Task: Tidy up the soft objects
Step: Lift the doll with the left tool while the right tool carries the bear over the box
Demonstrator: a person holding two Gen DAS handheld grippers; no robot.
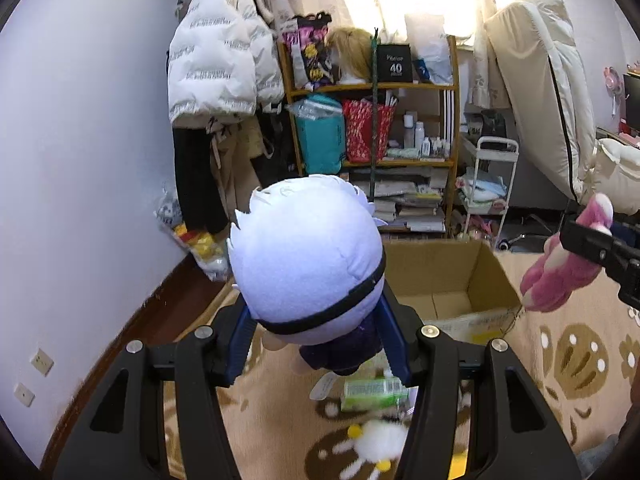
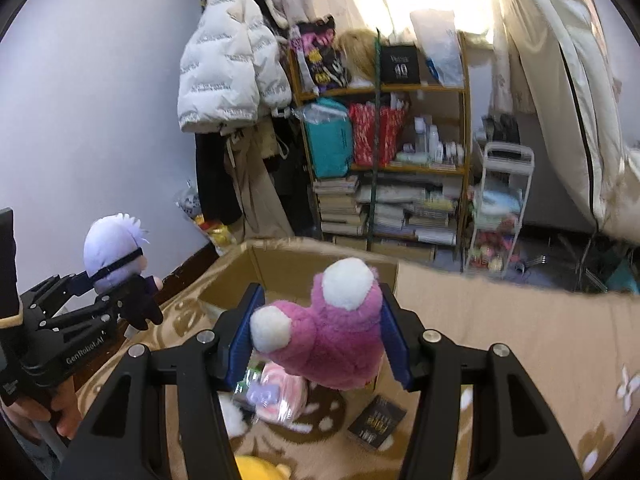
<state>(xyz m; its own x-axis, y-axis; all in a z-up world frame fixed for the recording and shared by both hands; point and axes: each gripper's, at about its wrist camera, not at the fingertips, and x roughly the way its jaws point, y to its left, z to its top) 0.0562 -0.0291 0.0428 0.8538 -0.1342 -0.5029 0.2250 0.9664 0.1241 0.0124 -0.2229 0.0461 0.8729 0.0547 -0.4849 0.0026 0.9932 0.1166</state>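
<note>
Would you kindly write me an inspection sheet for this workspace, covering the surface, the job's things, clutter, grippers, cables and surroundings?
Surface: patterned beige carpet, over dark wood floor at the wall.
Job's things: white-haired plush doll and pink plush toy, both lifted; open cardboard box, its visible floor bare.
Clutter: green packet, white plush, dark book, pink packet, yellow plush on the carpet.
Grippers: left gripper shut on the doll; right gripper shut on the pink toy.
Cables: nothing seen.
Surroundings: crowded shelf unit, white jacket, trolley.
</note>
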